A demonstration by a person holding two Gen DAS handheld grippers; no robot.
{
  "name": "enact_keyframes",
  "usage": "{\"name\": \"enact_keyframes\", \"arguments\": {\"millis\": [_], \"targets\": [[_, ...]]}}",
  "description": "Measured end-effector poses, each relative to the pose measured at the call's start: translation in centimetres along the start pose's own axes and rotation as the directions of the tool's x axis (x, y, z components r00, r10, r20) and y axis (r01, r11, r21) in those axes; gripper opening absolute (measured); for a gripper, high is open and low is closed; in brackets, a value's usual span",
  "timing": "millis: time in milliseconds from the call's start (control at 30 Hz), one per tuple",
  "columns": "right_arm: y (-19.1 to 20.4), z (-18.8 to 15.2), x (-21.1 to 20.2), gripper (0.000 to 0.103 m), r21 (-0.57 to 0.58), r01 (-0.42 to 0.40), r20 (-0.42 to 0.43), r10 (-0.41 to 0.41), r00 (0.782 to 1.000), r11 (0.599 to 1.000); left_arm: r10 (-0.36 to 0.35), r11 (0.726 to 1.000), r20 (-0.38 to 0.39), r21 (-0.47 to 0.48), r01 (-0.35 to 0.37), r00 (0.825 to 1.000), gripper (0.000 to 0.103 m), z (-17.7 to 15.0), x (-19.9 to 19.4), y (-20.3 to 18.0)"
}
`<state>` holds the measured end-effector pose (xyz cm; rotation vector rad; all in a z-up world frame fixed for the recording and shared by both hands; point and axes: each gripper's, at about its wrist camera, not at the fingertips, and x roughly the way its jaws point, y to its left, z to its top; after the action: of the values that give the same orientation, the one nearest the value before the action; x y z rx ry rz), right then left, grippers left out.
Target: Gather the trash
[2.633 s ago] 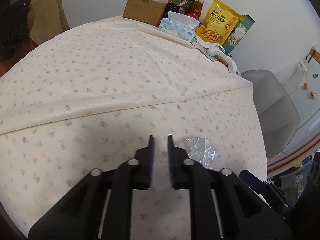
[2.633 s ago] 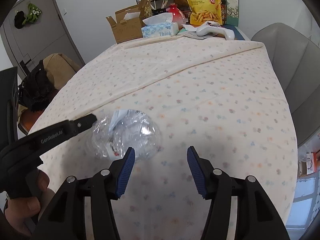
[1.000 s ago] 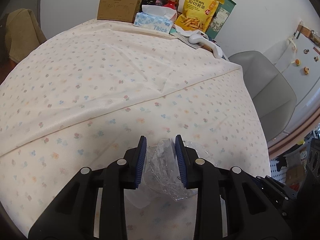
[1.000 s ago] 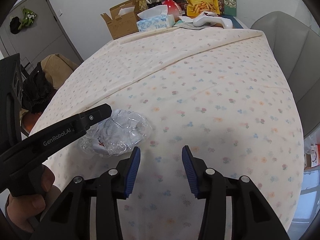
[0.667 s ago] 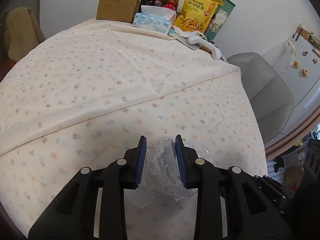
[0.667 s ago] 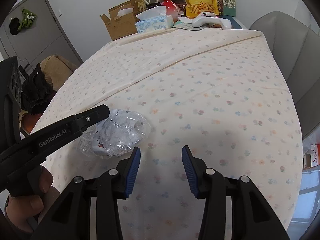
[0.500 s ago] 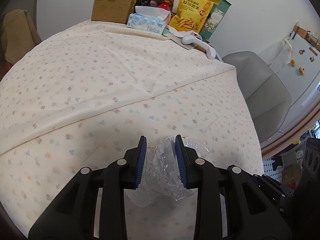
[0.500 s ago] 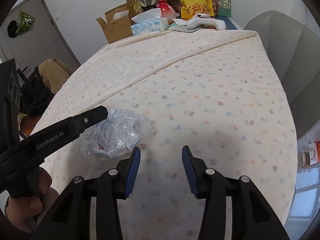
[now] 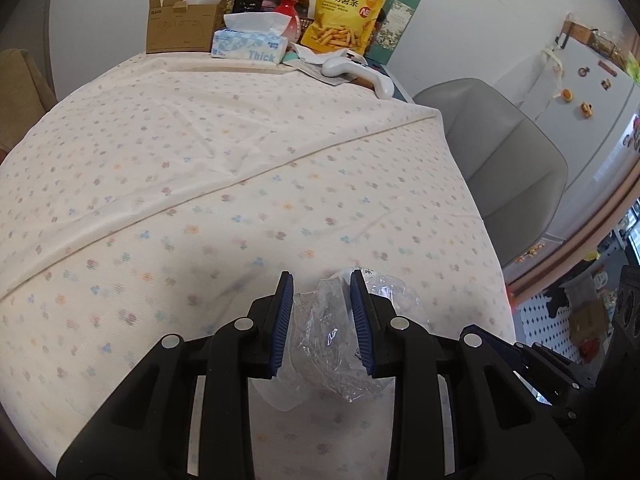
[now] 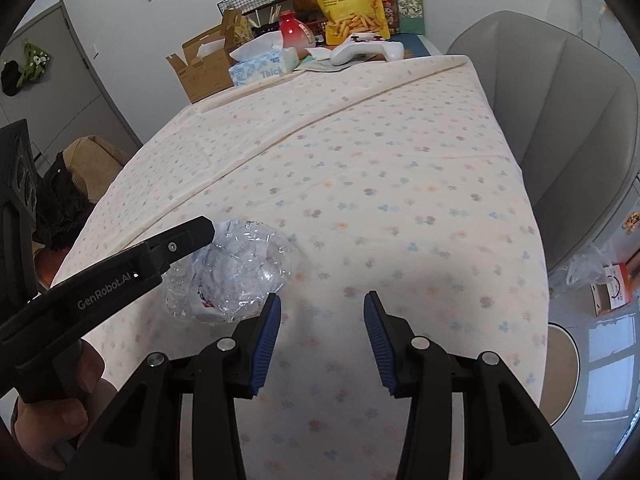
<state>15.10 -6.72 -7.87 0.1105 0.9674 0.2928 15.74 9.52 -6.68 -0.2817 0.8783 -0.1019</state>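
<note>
A crumpled clear plastic wrapper (image 9: pixel 332 344) is the trash. My left gripper (image 9: pixel 322 280) is shut on it and holds it just above the floral tablecloth (image 9: pixel 200 168). In the right wrist view the wrapper (image 10: pixel 236 276) hangs from the left gripper's black finger (image 10: pixel 188 238), close over the cloth. My right gripper (image 10: pixel 322 300) is open and empty, to the right of the wrapper, above the cloth near the table's front edge.
At the table's far end stand a cardboard box (image 9: pixel 180 24), a tissue box (image 9: pixel 250 42), a yellow snack bag (image 9: pixel 346 8), a red vase (image 10: pixel 294 30) and a white game controller (image 10: pixel 366 50). A grey chair (image 10: pixel 568 120) stands at the right side.
The left gripper closed on the wrapper and has lifted it slightly. Both grippers have drawn back and up a little. The right gripper stays open.
</note>
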Motion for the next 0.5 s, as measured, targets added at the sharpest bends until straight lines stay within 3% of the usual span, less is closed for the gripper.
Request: {"name": "enact_keyframes", "arguments": {"millis": [400,467,500], "targets": [[-0.6,-0.6,-0.3,0.044,0.013,0.005,-0.010,-0.005,1.000,1.000,-0.014,1.000,0.012,0.007,0.014,1.000,0.029,0.4,-0.9,-1.0],[-0.3,-0.5,-0.4,0.044,0.008,0.000,-0.004,0.000,1.000,1.000,-0.013,1.000,0.011,0.018,0.013,1.000,0.019,0.4,-1.0,-1.4],[-0.2,-0.5,-0.5,0.044,0.007,-0.001,-0.001,0.001,1.000,1.000,-0.014,1.000,0.006,0.019,0.014,1.000,0.007,0.3,-0.9,-1.5]]}}
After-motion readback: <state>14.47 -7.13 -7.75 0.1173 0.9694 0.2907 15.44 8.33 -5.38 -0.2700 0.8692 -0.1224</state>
